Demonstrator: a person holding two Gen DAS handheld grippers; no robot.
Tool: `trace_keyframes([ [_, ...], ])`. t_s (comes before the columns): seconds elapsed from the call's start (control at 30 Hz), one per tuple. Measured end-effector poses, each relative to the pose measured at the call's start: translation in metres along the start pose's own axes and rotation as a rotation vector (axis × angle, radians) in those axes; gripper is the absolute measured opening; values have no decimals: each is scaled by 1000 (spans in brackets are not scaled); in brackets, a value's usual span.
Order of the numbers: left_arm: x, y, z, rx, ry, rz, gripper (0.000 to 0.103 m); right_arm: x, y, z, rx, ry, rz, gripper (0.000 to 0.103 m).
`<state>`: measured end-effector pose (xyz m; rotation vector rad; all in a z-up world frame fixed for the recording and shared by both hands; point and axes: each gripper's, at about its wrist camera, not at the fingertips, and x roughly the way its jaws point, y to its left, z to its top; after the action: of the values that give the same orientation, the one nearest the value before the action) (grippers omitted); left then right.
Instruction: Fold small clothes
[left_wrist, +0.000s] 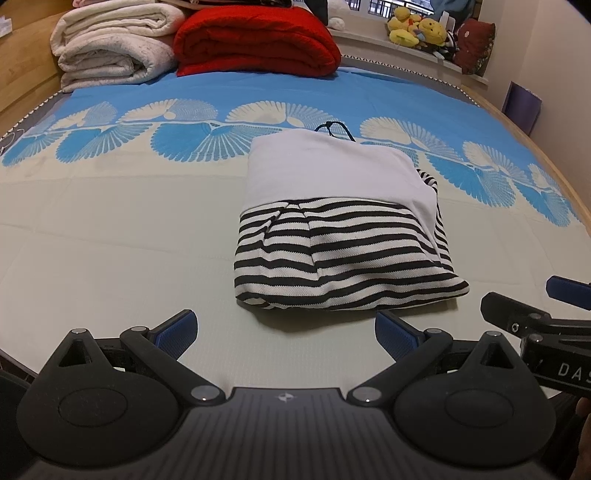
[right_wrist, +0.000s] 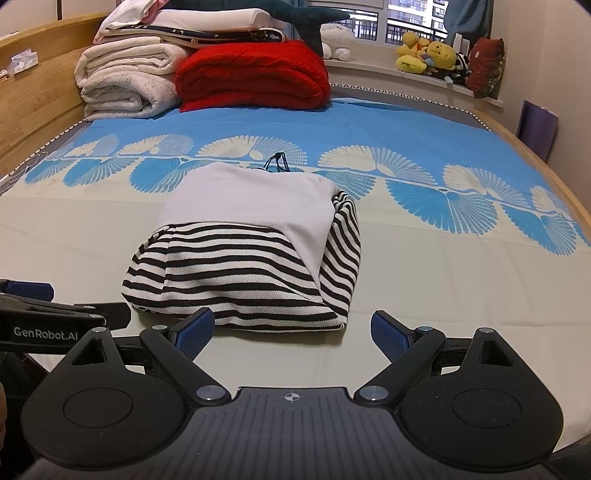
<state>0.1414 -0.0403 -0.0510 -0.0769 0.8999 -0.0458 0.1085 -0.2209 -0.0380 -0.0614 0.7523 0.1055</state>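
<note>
A small garment (left_wrist: 340, 229) lies folded on the bed, its near half black-and-white striped, its far half plain white, with a black cord at the far edge. It also shows in the right wrist view (right_wrist: 247, 254). My left gripper (left_wrist: 286, 334) is open and empty, just short of the garment's near edge. My right gripper (right_wrist: 293, 334) is open and empty, its left pad (right_wrist: 194, 334) close to the garment's near hem. The right gripper (left_wrist: 546, 317) enters the left wrist view at the right edge; the left gripper (right_wrist: 44, 314) enters the right wrist view at the left edge.
The bed sheet (left_wrist: 110, 240) is pale with a blue fan-patterned band. A rolled white blanket (left_wrist: 110, 48) and a red blanket (left_wrist: 255, 40) lie at the bed's far end. Plush toys (left_wrist: 417, 26) sit on the window sill. A wooden bed frame (right_wrist: 33, 92) runs along the left.
</note>
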Motion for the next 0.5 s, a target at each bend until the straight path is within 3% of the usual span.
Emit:
trace_keyframes([
  [0.5,0,2,2,-15,6,-6,102,1,-1,-1,-18,9,9,92],
])
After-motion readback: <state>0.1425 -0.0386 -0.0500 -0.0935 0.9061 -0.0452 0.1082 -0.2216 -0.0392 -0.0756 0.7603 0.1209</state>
